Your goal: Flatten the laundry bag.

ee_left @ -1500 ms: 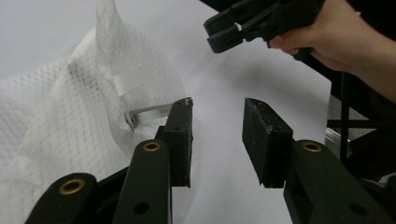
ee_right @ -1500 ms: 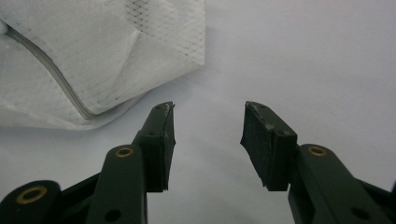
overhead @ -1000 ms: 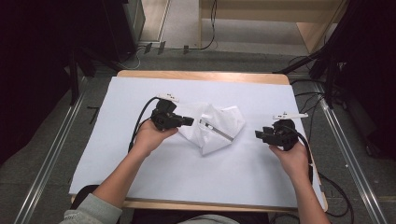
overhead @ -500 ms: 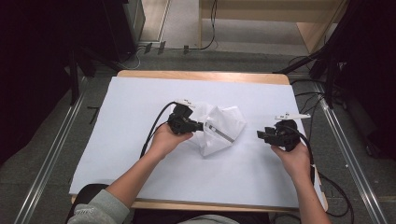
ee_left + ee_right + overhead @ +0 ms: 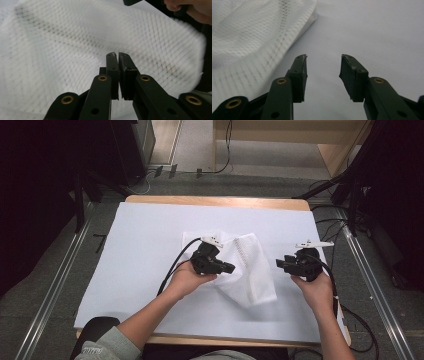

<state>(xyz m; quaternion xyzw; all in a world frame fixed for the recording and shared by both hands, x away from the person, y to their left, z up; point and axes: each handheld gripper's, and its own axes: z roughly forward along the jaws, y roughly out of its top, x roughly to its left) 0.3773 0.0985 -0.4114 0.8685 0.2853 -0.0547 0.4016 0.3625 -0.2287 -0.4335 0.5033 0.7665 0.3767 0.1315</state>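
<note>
We judge the job barely begun: our left tongs [image 5: 117, 56] are pinched closed over the crumpled white mesh bag [image 5: 250, 270] mid-table, toward the right edge, our right tongs [image 5: 323, 61] gaping empty beside it.

Your left gripper [image 5: 118, 55] has its two black fingers [image 5: 111, 72] pressed nearly together, only a thin slit between them, and whether any fabric is pinched there you cannot tell. Behind them spreads a white mesh bag [image 5: 75, 45], rumpled and blurred. At the top right corner your other hand [image 5: 192, 8] grips a dark handle.
</note>
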